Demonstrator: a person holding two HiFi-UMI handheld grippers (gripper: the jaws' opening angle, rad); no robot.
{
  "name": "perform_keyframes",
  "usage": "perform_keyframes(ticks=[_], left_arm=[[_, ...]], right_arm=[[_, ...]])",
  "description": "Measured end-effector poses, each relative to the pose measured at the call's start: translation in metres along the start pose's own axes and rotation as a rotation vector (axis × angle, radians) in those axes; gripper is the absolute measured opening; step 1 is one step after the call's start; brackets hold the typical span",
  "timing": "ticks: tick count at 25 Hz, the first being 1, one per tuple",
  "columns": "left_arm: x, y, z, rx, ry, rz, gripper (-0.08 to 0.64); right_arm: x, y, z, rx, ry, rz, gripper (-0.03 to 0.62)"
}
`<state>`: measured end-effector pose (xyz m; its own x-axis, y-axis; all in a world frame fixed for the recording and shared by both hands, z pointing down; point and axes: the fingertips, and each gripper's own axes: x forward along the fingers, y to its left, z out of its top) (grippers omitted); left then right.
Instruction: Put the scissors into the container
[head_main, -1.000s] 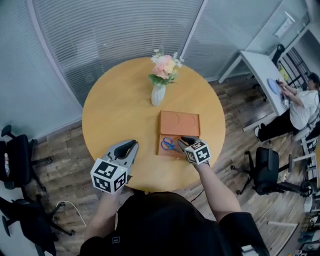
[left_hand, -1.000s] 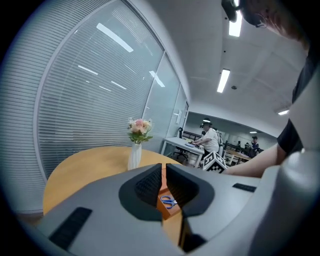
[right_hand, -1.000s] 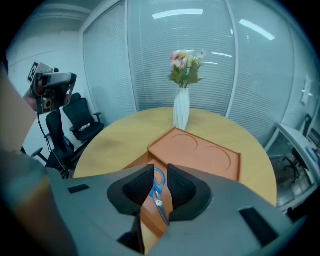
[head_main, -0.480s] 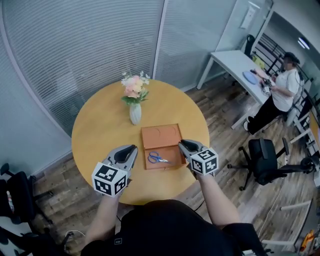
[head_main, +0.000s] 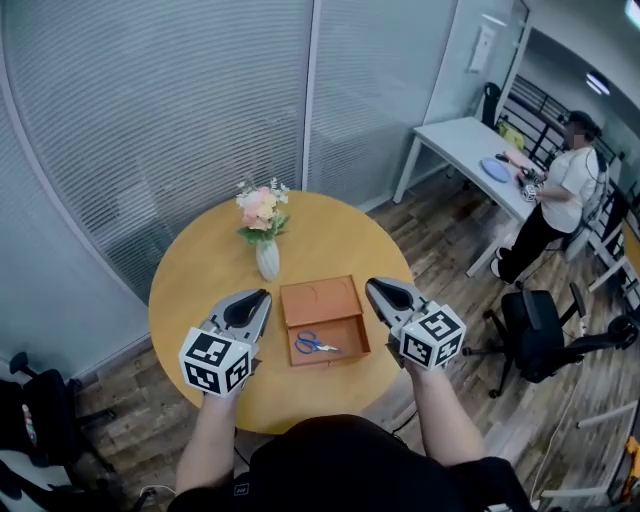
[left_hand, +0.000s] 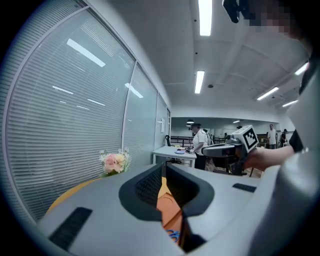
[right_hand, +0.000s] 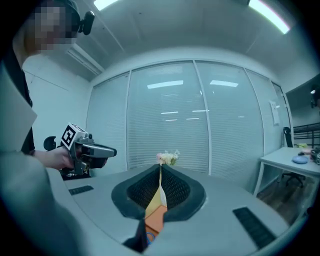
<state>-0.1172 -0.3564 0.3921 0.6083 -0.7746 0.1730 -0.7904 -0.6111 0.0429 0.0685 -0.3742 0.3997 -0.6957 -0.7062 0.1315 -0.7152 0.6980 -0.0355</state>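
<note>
Holding both claws shut and empty above the near side of the round desk (head_main: 200, 280), with the scissors in the container.
Blue-handled scissors (head_main: 318, 345) lie flat in the near half of the orange container (head_main: 320, 300), which sits on the desk between the two claws. The left claw (head_main: 255, 297) and right claw (head_main: 378, 290) each show jaws drawn together to a thin slit, nothing gripped, and both point away from the person on either side of the container. A white vase (head_main: 266, 260) of pink flowers stands upright beyond the container, near it but apart.
</note>
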Motion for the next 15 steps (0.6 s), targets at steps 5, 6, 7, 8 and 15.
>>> perform_keyframes(ticks=[5,6,7,8,15], left_arm=[[0.002,-0.002,0.02,0.053,0.004,0.003,0.036],[-0.001,0.0,0.024,0.067,0.0,0.013,0.035],[-0.004,0.003,0.028,0.077,-0.004,0.028,0.036],[-0.007,0.006,0.031,0.083,-0.008,0.045,0.036],[-0.012,0.018,0.048,0.068,-0.051,0.1,0.036]], right_arm=[[-0.01,0.001,0.032,-0.035,-0.076,0.014,0.038],[-0.013,0.0,0.038,-0.026,-0.099,0.017,0.038],[-0.018,-0.001,0.044,-0.014,-0.124,0.019,0.038],[-0.022,-0.002,0.05,-0.004,-0.146,0.018,0.037],[-0.041,-0.015,0.06,-0.059,-0.212,-0.082,0.035]])
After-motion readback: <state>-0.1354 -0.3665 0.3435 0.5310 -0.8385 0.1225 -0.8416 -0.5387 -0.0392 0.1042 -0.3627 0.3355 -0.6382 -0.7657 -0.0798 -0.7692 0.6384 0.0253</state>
